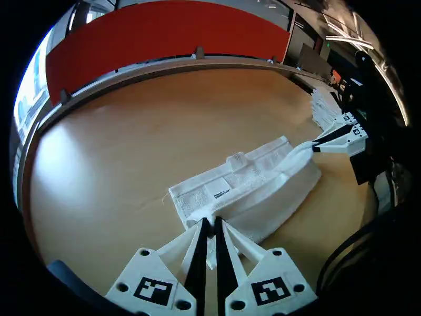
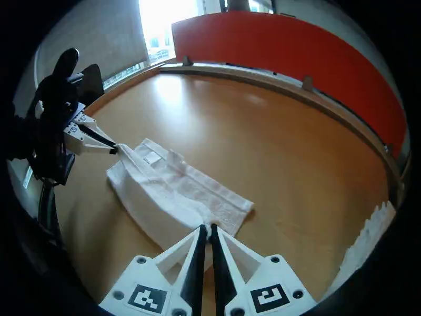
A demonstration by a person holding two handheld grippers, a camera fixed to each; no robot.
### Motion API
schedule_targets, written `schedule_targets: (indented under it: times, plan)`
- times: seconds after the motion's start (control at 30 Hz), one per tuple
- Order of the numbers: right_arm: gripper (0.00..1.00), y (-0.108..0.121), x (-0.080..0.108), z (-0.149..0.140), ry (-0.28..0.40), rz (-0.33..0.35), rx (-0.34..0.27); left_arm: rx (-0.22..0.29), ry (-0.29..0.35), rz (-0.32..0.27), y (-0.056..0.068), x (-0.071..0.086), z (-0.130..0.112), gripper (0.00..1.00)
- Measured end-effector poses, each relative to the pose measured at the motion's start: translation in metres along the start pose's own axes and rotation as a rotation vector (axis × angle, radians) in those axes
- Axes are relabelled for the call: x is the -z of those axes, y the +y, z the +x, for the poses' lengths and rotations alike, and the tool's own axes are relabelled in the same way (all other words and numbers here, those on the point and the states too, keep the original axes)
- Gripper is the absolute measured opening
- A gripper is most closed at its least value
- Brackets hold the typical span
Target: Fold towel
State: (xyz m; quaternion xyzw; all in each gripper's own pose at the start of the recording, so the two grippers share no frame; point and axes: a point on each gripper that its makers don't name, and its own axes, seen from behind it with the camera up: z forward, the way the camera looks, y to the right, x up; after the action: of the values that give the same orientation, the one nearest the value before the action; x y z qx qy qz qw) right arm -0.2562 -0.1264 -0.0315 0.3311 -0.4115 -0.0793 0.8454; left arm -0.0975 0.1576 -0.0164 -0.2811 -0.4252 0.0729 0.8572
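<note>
A white towel [image 1: 252, 184] lies in a long, partly folded strip on the table [image 1: 158, 121]. One long edge is raised at both ends; a label [image 1: 222, 194] shows on top

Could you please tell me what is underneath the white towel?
The towel lies on the wooden table, which shows around it. Its upper fold, pinched by the left gripper and right gripper, covers part of a lower layer; anything beneath that is hidden.
</note>
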Motion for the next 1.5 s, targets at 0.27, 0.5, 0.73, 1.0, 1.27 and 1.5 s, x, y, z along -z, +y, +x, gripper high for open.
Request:
schedule_targets:
  times: [0.27, 0.5, 0.73, 1.0, 1.27, 1.5]
  plan:
    - [0.11, 0.007, -0.011, 0.0, -0.006, -0.022, -0.014, -0.002, -0.009, 0.008, -0.005, -0.009, 0.001, 0.1]
    - [0.29, 0.017, -0.022, 0.001, -0.014, -0.058, -0.036, 0.014, -0.024, 0.034, -0.015, -0.02, 0.003, 0.16]
    - [0.51, 0.025, -0.028, 0.0, -0.022, -0.091, -0.037, 0.009, -0.028, 0.069, -0.028, -0.027, 0.005, 0.27]
    - [0.64, 0.039, -0.03, 0.004, -0.022, -0.127, -0.04, -0.018, -0.026, 0.105, -0.038, -0.031, 0.011, 0.38]
    - [0.9, 0.048, -0.028, 0.018, 0.011, -0.149, -0.036, -0.013, -0.018, 0.117, -0.043, -0.029, 0.02, 0.75]
    - [1.0, 0.049, -0.022, 0.019, 0.023, -0.155, -0.031, 0.002, -0.003, 0.113, -0.043, -0.022, 0.021, 0.95]
